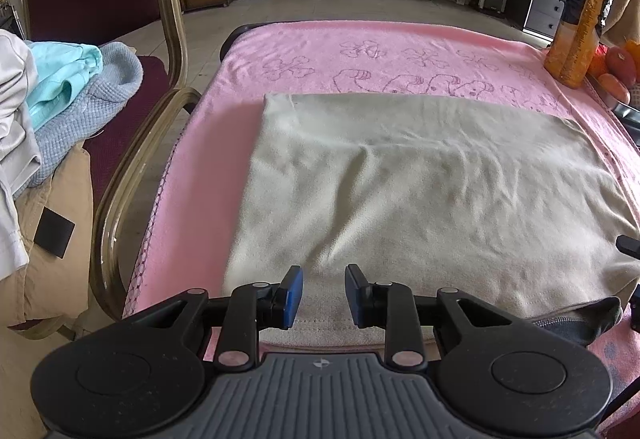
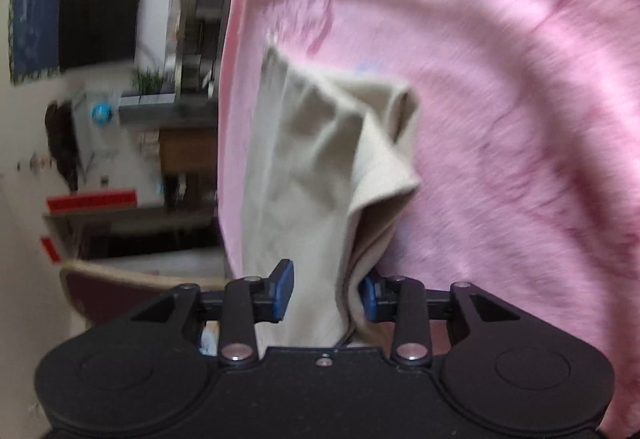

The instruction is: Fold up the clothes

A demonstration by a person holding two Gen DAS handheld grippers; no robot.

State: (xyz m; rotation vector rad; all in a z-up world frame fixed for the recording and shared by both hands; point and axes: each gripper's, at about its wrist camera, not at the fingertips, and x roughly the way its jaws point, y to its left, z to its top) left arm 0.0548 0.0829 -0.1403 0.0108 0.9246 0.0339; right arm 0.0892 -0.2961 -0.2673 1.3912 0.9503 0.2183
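Beige garment point(image 1: 420, 175) spread flat on a pink towel point(image 1: 360, 47) covering the table, near edge toward the camera. Left gripper point(image 1: 323, 295) just above that near hem, jaws parted, holding nothing. Only in the blurred, sideways right wrist view: garment point(image 2: 304, 175) bunched and hanging between the parted fingers of the right gripper point(image 2: 325, 291); whether gripped, cannot tell. Only in the left view: chair point(image 1: 132, 167) at left piled with clothes point(image 1: 60, 99), orange bottle point(image 1: 580, 19) and fruit point(image 1: 618, 67) at the far right corner. Bare towel on the far side and left.
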